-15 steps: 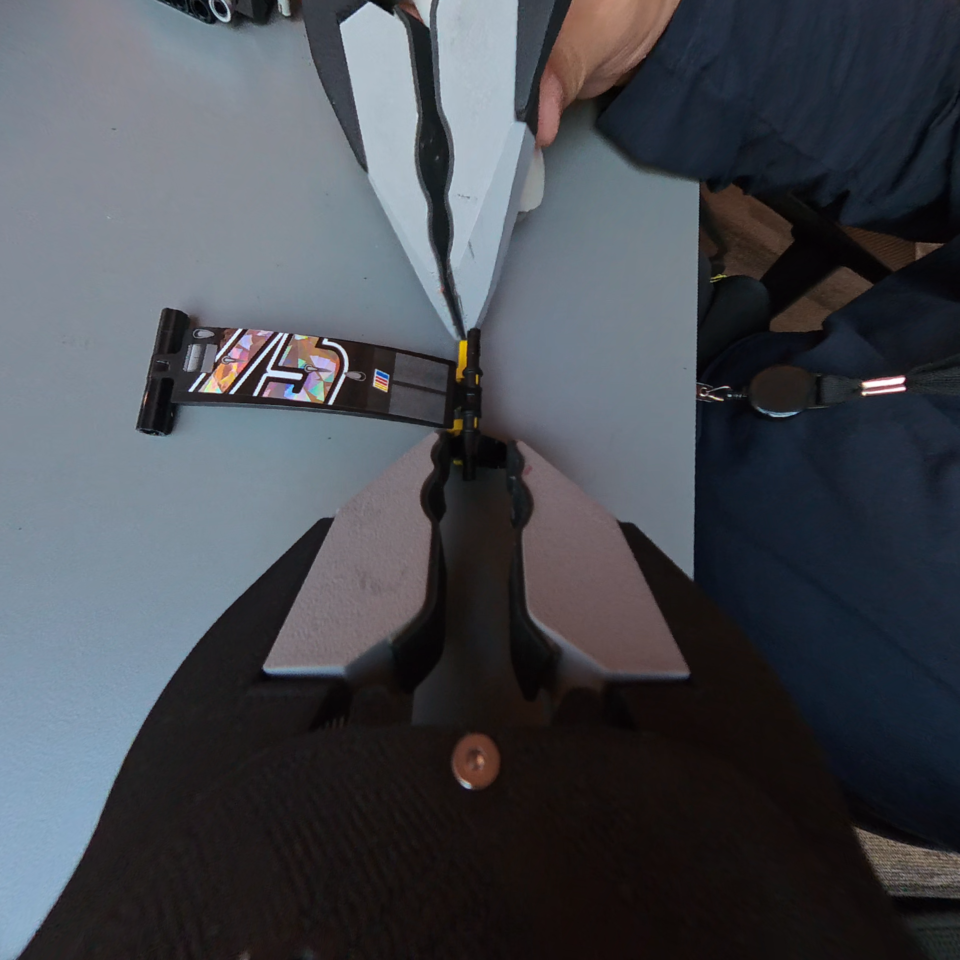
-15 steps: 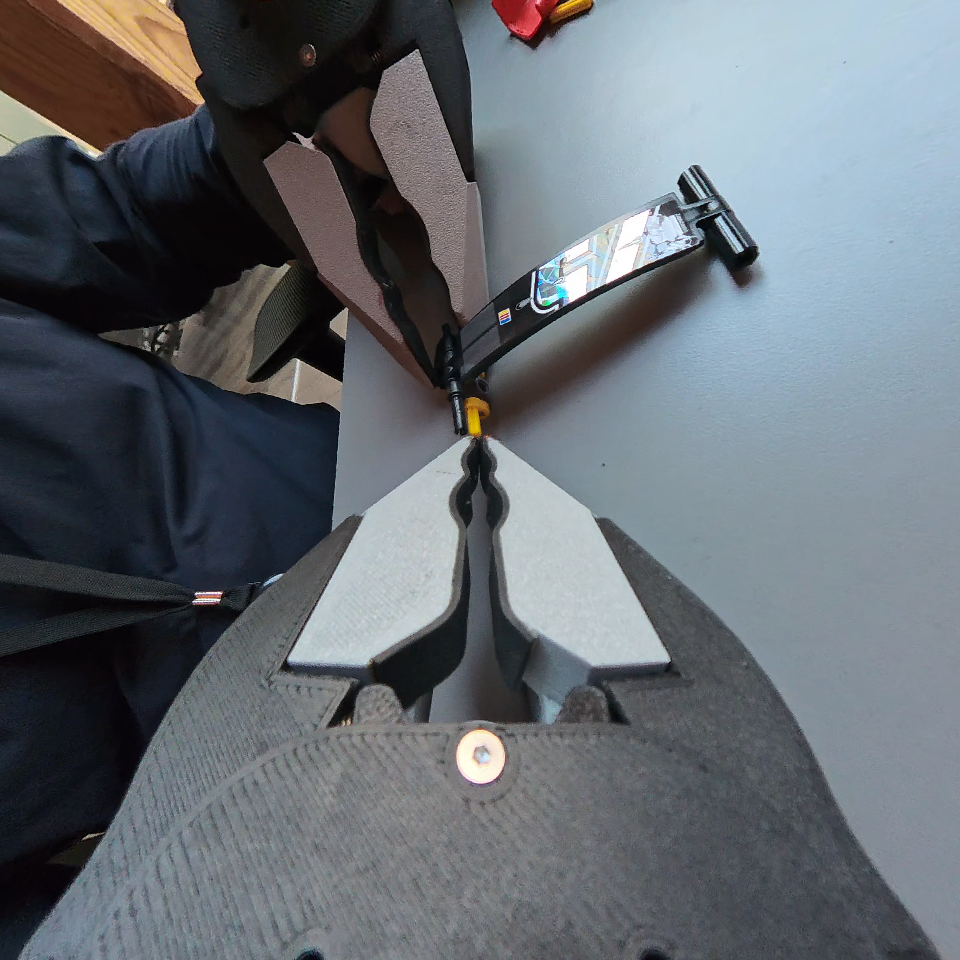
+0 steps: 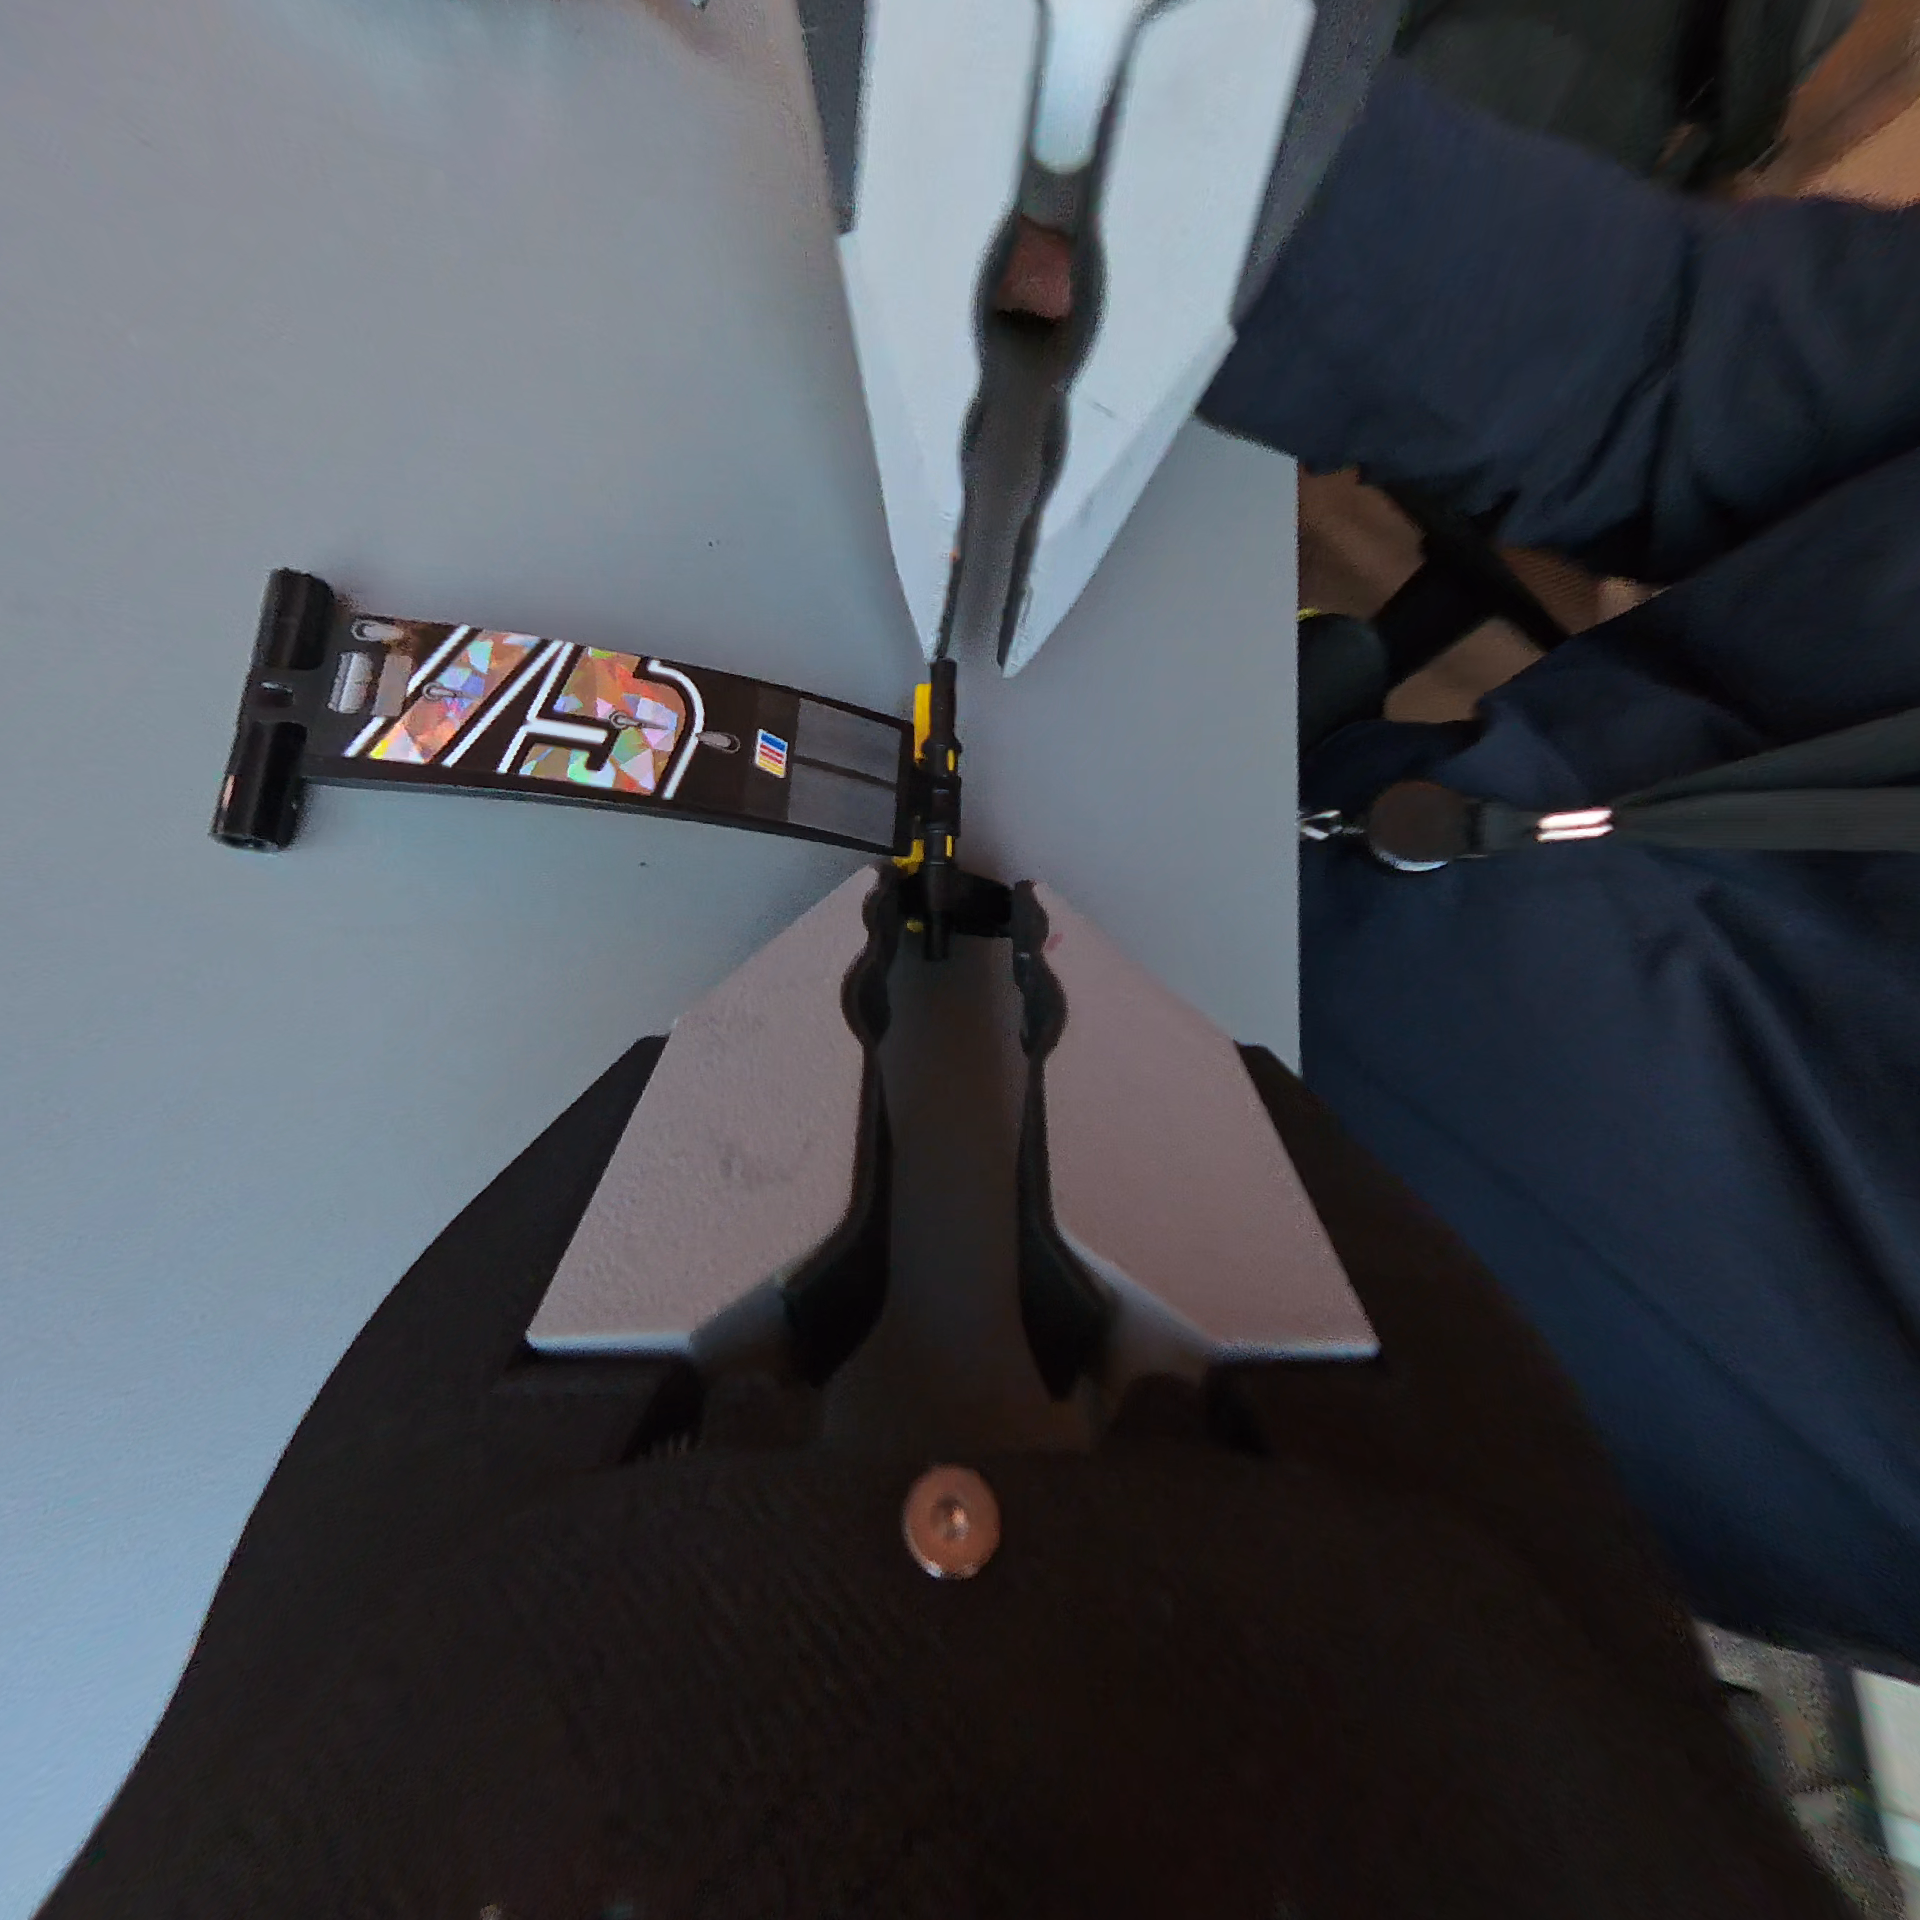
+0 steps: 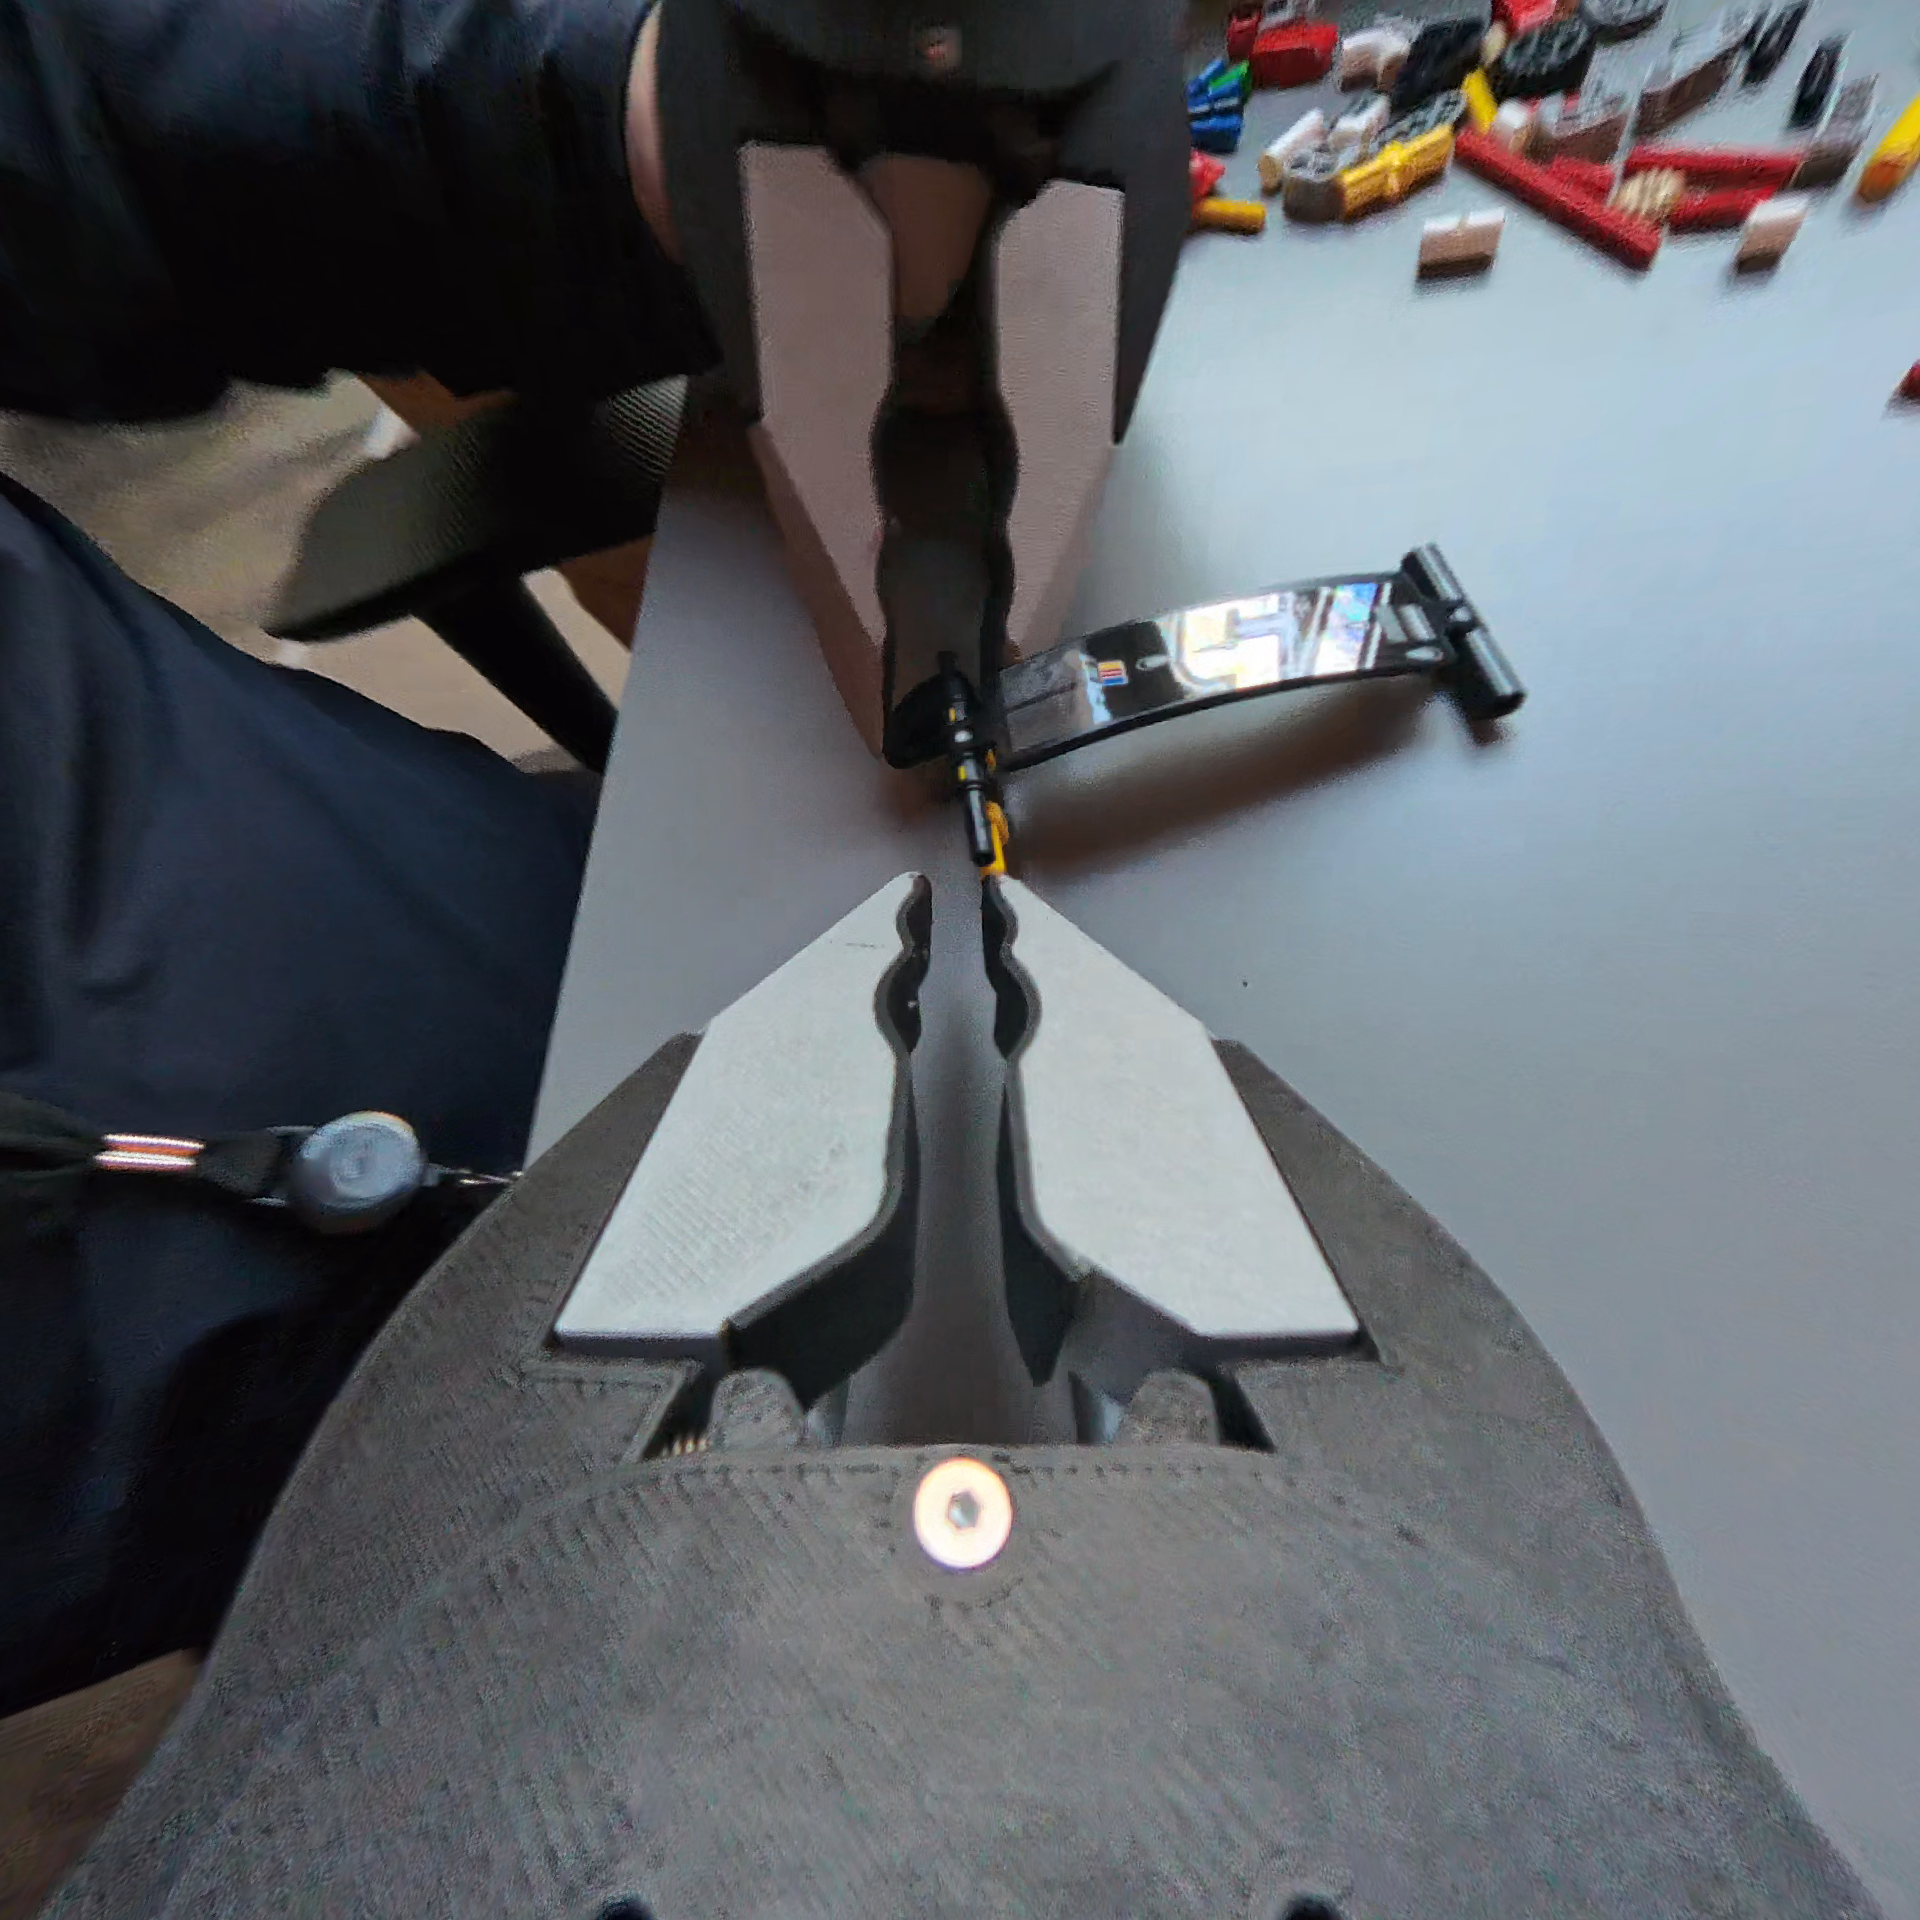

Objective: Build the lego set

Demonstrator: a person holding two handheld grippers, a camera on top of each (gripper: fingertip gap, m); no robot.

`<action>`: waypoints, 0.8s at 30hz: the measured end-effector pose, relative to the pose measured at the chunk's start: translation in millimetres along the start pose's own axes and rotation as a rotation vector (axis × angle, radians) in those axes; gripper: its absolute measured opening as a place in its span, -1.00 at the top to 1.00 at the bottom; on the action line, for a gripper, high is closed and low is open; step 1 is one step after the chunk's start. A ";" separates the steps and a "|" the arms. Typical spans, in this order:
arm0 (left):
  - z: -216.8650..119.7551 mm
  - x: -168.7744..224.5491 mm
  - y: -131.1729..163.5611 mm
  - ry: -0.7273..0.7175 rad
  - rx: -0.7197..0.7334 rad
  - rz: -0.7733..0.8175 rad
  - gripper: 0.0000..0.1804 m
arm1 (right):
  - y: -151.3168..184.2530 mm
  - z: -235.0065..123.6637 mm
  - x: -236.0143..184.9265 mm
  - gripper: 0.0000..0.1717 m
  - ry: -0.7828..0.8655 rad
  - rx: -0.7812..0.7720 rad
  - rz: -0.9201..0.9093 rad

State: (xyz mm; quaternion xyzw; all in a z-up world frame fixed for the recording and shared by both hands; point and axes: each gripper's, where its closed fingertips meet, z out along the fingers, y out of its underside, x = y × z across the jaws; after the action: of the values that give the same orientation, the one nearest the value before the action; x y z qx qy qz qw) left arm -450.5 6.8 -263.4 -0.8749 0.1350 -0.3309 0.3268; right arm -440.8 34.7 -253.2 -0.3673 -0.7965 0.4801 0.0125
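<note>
A curved black panel with a shiny sticker (image 3: 582,727) lies with its far T-shaped end on the grey table (image 3: 416,312). At its near end a thin black axle with yellow bits (image 3: 940,769) runs crosswise. My left gripper (image 3: 945,914) is shut on the black connector (image 3: 977,899) at that end and also shows in the right wrist view (image 4: 940,707). My right gripper (image 4: 956,894) is open a little, and the axle's yellow tip (image 4: 995,857) sits just ahead of its right fingertip (image 4: 1003,909). The right gripper shows opposite in the left wrist view (image 3: 977,660).
A heap of loose red, yellow, black and tan bricks (image 4: 1507,135) lies far back on the table. The table edge (image 3: 1297,623) runs close beside both grippers. A person in dark blue clothing (image 3: 1558,1143) with a badge reel (image 3: 1413,826) sits just beyond it. Across from one pair of fingers to the other is roughly 4 centimetres.
My right gripper was shut on the axle's tip and has now opened and drawn back slightly. The left gripper keeps its hold on the connector, and the panel stays put.
</note>
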 end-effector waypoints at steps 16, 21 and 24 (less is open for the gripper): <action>-6.6 12.7 -12.7 0.175 0.091 -0.103 0.79 | -13.3 -4.8 -1.2 1.00 -0.035 0.097 0.050; -7.1 15.7 -15.6 0.192 0.114 -0.112 0.79 | -15.6 -7.3 -5.4 1.00 -0.091 0.119 0.078; -6.8 15.0 -15.5 0.182 0.114 -0.111 0.79 | -14.3 -6.6 -5.2 1.00 -0.092 0.110 0.083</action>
State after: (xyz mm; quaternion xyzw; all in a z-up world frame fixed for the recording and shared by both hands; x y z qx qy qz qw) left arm -443.5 8.4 -242.0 -0.8273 0.0966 -0.4338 0.3437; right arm -442.7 32.8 -236.8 -0.3763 -0.7527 0.5397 -0.0239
